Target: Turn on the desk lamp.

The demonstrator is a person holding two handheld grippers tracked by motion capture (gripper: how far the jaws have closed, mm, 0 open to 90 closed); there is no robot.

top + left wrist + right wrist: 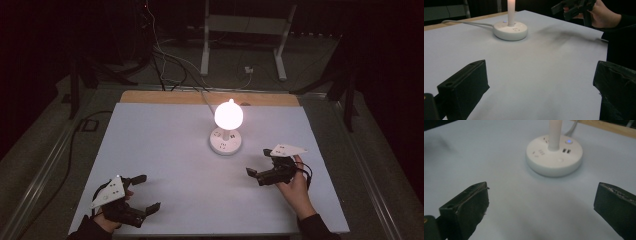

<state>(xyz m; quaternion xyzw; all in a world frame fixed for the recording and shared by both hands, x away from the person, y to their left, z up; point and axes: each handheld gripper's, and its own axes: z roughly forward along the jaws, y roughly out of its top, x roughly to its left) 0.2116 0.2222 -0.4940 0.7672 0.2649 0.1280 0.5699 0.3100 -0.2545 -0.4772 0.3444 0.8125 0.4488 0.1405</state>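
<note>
At table centre the lit lamp (227,130) stands on its round base; bulb glare hides its detail. Left gripper (144,192) and right gripper (259,163): jaws wide apart, empty, both short of the base.

The lamp (228,127) glowed white, its round white base (554,156) showing a small blue light (568,141). The tabletop (165,150) was pale grey, tan wood along its far edge. Both grippers' jaws were black.

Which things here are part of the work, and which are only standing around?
Part of the work: lit lamp on its round white base; right gripper, open, nearest it; left gripper, open.

Standing around: lamp cord; white frame and cables on the floor.
</note>
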